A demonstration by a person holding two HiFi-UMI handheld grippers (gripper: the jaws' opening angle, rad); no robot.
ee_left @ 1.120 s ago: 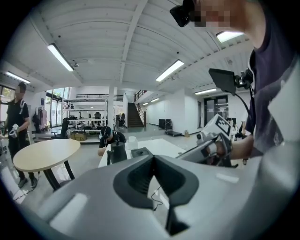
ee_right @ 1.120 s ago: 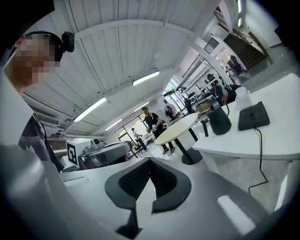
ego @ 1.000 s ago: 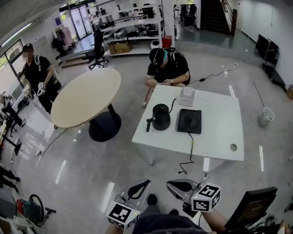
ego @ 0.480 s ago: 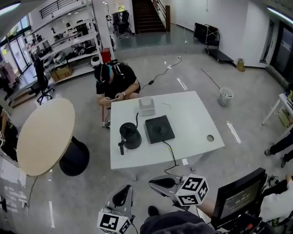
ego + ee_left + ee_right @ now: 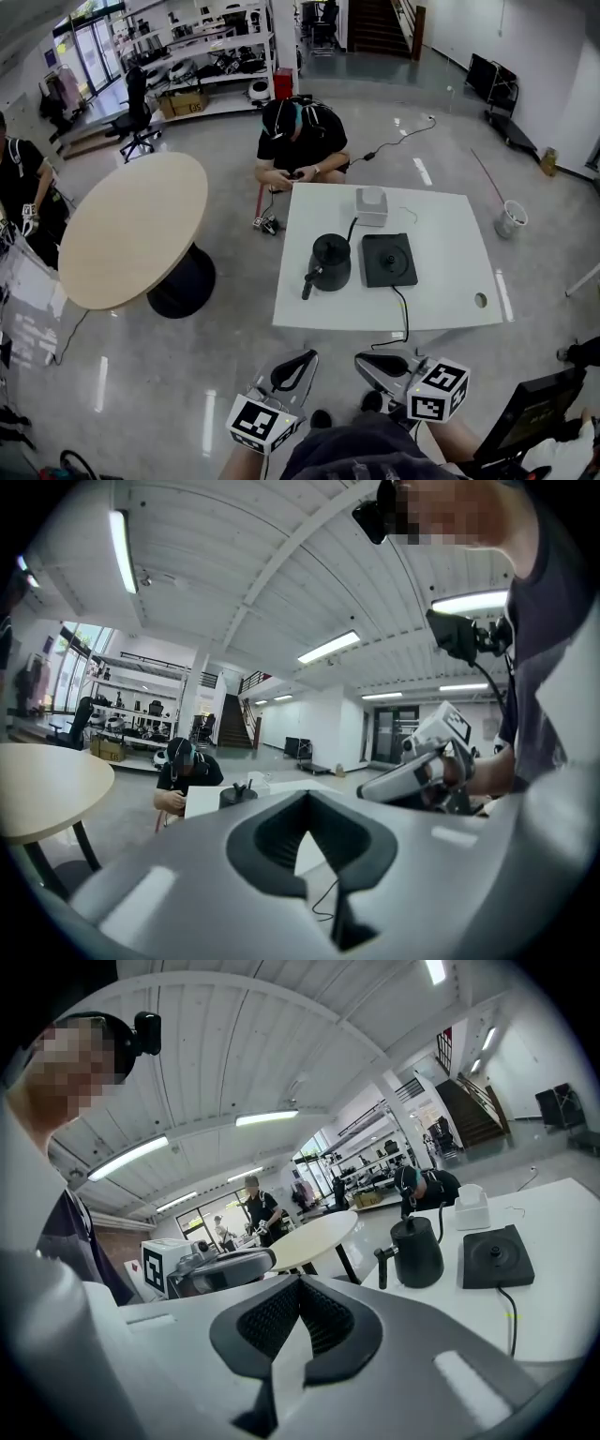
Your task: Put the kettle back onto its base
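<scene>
Left gripper (image 5: 306,357) nearer kettle (image 5: 330,262); jaws together

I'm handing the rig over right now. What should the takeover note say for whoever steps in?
Left gripper: shut, empty, held low, short of the table.
Right gripper: shut, empty, beside the left one.
Kettle: upright on the table, left of its base and apart from it, handle toward the near edge.
Done: nothing yet, kettle untouched.
Left to do: approach, open a gripper, take the handle, lift, set the kettle on the base.
</scene>
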